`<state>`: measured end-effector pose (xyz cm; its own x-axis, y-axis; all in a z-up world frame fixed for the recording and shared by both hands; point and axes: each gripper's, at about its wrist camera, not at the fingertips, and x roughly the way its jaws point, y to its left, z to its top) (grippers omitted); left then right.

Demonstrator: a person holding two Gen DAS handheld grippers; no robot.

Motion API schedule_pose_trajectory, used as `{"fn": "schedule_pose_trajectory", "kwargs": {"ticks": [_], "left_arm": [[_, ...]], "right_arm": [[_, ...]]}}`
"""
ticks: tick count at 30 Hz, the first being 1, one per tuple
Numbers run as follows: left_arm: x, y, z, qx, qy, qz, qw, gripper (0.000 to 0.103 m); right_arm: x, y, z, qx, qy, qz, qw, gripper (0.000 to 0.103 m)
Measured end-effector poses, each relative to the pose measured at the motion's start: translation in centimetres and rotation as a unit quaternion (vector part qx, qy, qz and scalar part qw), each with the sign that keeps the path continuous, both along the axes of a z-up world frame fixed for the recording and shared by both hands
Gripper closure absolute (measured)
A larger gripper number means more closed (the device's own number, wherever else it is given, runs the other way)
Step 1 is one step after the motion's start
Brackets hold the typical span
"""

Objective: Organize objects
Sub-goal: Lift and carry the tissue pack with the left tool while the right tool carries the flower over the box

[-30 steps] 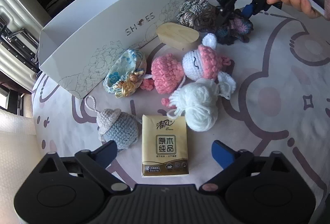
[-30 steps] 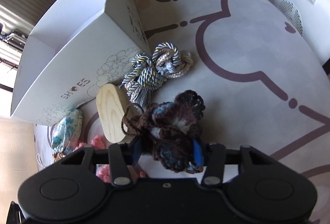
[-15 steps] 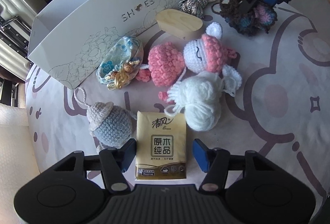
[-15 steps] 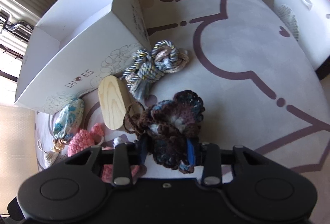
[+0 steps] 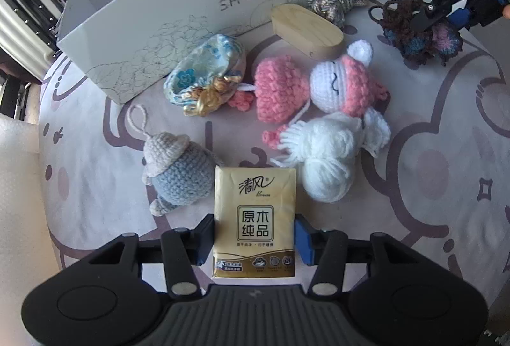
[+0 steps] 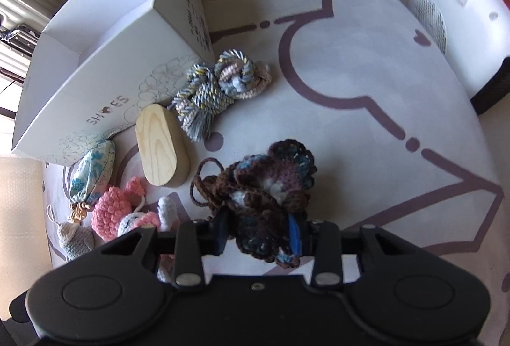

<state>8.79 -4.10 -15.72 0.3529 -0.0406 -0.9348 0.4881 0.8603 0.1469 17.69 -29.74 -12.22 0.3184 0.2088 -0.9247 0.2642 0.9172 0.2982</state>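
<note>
Both grippers gripped loads for the box (image 5: 165,24): left gripper (image 5: 253,237) just closing on the tissue pack (image 5: 255,218), right gripper (image 6: 259,237) clamped on dark crochet (image 6: 267,190) (apparently lifted

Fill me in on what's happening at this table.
A person is tidying small items beside a white shoe box. The left gripper has just been closing on a gold tissue pack, which sits between its pads. The right gripper is shut on a dark crocheted flower. The other yarn toys lie untouched.

Round table (image 6: 366,65) w/ cartoon-print cloth; ribbed silver suitcase (image 5: 22,14) left, white appliance (image 6: 459,14) right.
</note>
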Motion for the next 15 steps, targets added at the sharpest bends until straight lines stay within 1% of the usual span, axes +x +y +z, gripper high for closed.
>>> {"fn": "schedule_pose_trajectory", "kwargs": {"ticks": [5,11,15], "left_arm": [[0.1,1.5,3.2,-0.034,-0.032,0.048,0.9978,0.051],[-0.1,3.2,7.3,-0.074,-0.073,0.106,0.9889,0.051],[-0.5,3.5,9.8,-0.091,-0.095,0.126,0.9832,0.051]], "right_arm": [[-0.2,-0.2,3.2,-0.003,-0.047,0.004,0.999,0.065],[-1.4,0.6,7.0,-0.019,-0.097,0.017,0.995,0.065],[-2.6,1.6,8.8,-0.031,-0.122,0.029,0.992,0.065]]}}
